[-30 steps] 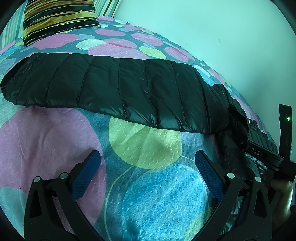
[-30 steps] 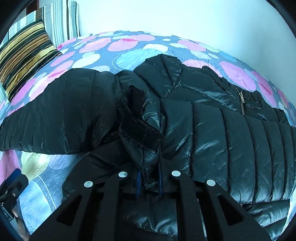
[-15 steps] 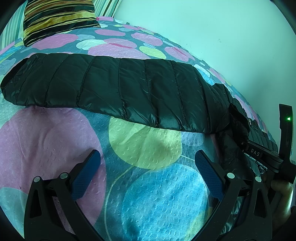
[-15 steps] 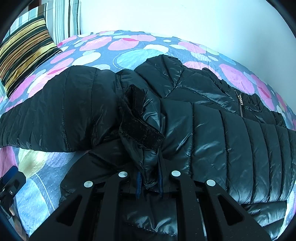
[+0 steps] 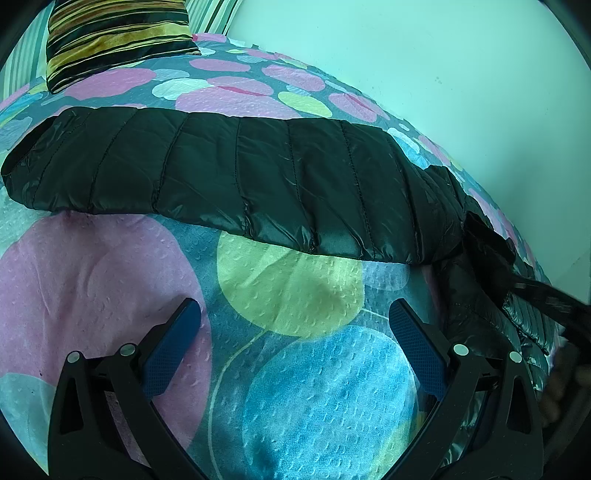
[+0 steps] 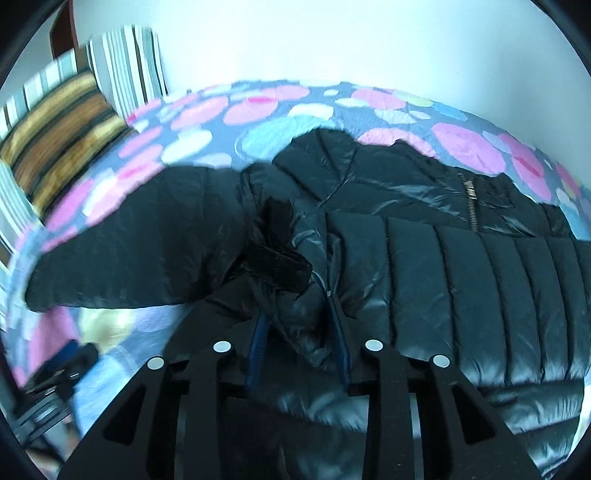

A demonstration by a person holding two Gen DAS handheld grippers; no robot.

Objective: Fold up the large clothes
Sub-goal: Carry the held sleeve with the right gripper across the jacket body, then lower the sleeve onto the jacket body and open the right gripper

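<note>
Bed [image 5: 110,277]: covered by a sheet printed with pink, blue and yellow-green circles. Black quilted jacket [image 5: 258,184] lies spread on it, one sleeve stretched along the bed toward the head end. Striped yellow-and-black cushion [image 5: 118,33] rests at the head end, well apart from the jacket.

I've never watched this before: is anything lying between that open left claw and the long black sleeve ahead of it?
Nothing visible. Only bare dotted bedspread separates the open left gripper from the jacket sleeve. The striped pillow sits well beyond it.
</note>
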